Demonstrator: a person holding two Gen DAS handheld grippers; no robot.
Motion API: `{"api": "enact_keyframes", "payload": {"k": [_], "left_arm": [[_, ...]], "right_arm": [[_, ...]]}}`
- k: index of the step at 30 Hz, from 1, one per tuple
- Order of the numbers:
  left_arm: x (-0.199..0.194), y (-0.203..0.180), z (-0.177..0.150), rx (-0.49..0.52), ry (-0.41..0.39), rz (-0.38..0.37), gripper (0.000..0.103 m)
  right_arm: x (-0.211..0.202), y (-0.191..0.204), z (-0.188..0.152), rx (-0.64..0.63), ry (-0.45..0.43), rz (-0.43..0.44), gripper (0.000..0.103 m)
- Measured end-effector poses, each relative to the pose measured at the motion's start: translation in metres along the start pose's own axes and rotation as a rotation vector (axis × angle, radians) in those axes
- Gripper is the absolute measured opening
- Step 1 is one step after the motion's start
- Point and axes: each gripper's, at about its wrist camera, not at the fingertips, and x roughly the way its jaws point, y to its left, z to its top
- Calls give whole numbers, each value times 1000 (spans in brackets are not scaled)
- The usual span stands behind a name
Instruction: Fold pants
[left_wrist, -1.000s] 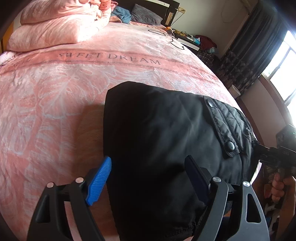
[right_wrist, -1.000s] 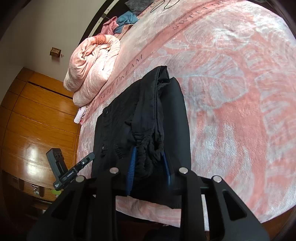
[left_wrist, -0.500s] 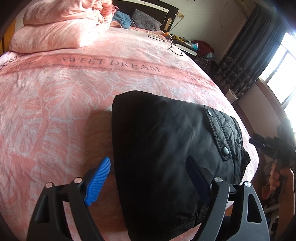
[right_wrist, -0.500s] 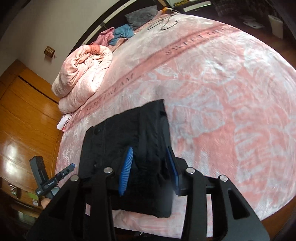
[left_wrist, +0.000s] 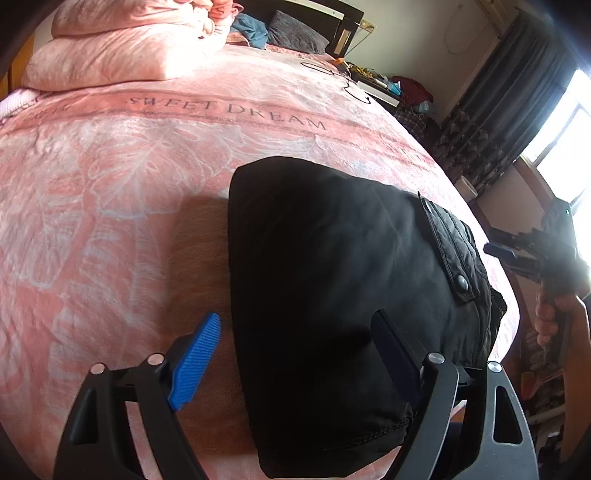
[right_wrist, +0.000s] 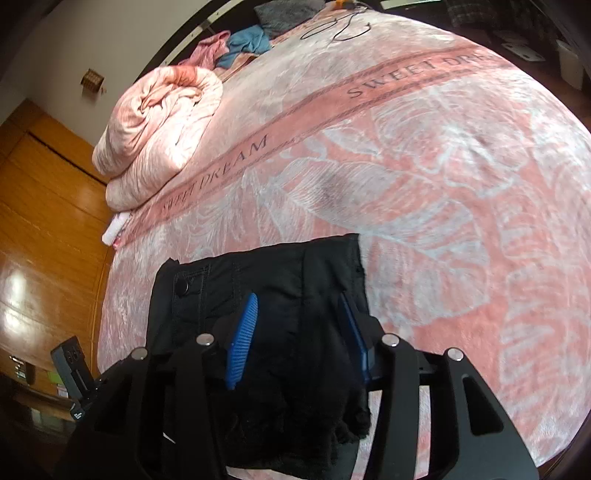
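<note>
Black pants (left_wrist: 332, 280) lie folded into a compact bundle near the edge of the bed (left_wrist: 110, 203), pocket flap up; right hand-held gripper (right_wrist: 299, 339) has just been opening, cloth between its pads but no longer pinched, so released; a second ago it clamped the bunched edge; left hand-held gripper (left_wrist: 295, 362) spread wide, straddling the bundle's corner, gripping nothing; fold looks finished

There was one pair of black pants (left_wrist: 332, 280) on one pink bed (left_wrist: 110, 206). One rolled pink quilt (right_wrist: 162, 125) sat at the far end. There were two tongs, left (left_wrist: 295, 354) and right (right_wrist: 299, 332).
</note>
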Motion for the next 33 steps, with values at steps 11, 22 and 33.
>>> {"api": "enact_keyframes", "payload": {"k": [11, 22, 33], "left_arm": [[-5, 21, 9, -92, 59, -81, 91], [33, 113, 39, -431, 320, -445, 99], [89, 95, 43, -376, 453, -586, 99]], "right_arm": [[3, -7, -20, 31, 79, 23, 87], [-9, -83, -44, 266, 262, 197, 100], [37, -80, -37, 291, 347, 348, 101]]}}
